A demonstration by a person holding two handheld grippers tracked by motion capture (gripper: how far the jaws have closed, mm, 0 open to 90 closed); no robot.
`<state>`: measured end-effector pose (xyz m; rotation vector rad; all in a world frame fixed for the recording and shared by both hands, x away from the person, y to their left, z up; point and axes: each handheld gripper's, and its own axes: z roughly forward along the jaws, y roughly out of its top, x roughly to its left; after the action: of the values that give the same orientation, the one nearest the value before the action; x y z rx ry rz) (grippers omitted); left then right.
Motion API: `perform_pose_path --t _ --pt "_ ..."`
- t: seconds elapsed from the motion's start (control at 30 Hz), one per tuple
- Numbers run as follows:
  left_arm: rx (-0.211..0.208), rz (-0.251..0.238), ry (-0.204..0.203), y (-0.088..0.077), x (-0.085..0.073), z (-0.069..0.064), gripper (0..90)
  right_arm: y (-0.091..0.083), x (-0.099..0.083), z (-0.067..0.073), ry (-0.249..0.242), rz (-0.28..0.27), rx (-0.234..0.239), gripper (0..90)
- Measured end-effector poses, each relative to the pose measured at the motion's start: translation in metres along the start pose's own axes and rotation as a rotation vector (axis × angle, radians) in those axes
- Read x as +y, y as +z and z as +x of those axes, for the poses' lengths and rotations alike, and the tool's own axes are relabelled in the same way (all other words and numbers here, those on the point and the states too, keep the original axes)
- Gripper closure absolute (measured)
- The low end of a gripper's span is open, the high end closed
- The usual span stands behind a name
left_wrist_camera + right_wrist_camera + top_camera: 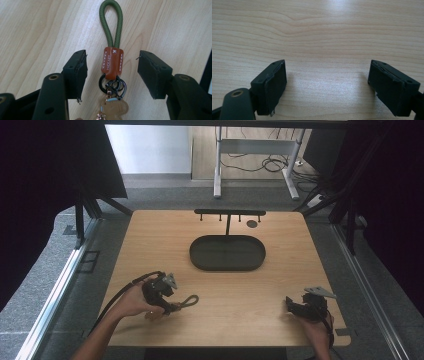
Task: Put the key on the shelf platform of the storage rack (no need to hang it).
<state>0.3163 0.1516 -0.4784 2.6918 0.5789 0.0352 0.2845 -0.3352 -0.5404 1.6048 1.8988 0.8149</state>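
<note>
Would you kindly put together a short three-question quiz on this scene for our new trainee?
1. True or false: the left gripper has its jaws closed on the keychain.
2. What lies nearest the far edge of the wooden table?
A. the black oval tray
B. the black hook rack
C. the right gripper
3. Fill in: the keychain's cord loop is ____ in colour.

Key:
1. False: the jaws stand open on either side of the brown leather tab.
2. B
3. Green
</note>
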Motion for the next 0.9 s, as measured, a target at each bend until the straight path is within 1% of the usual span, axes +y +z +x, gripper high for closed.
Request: perform_pose_path --t 0.07,0.17,0.27,0.33,0.5,0.7,0.83,0.9 --pt "-0.001 0.02 0.019 0.004 0.002 0.0 41.6 0.0 0.0 0.0 0.0 0.0 0.0 15.6" --pt "-0.003 0.04 0.023 0.008 0.005 -0.001 43.0 0.0 0.0 0.0 0.0 0.0 0.0 15.7" --pt "0.004 0.076 0.043 0.012 0.008 -0.001 44.5 0.0 0.0 0.0 0.003 0.0 -0.003 15.7" --pt "0.001 0.091 0.053 0.014 0.009 -0.001 45.8 0.0 0.0 0.0 0.004 0.0 -0.005 15.7" --pt "-0.007 0.103 0.056 0.017 0.011 -0.002 48.9 0.0 0.0 0.0 0.004 0.0 -0.005 15.7" --pt "-0.005 0.125 0.057 0.022 0.012 0.0 53.6 0.0 0.0 0.0 0.006 0.0 -0.005 15.7" --pt "-0.011 0.14 0.065 0.026 0.013 -0.001 57.1 0.0 0.0 0.0 0.006 0.001 -0.006 15.7" --pt "-0.008 0.157 0.072 0.028 0.013 -0.001 58.1 0.0 0.0 0.0 0.006 0.001 -0.006 15.7"
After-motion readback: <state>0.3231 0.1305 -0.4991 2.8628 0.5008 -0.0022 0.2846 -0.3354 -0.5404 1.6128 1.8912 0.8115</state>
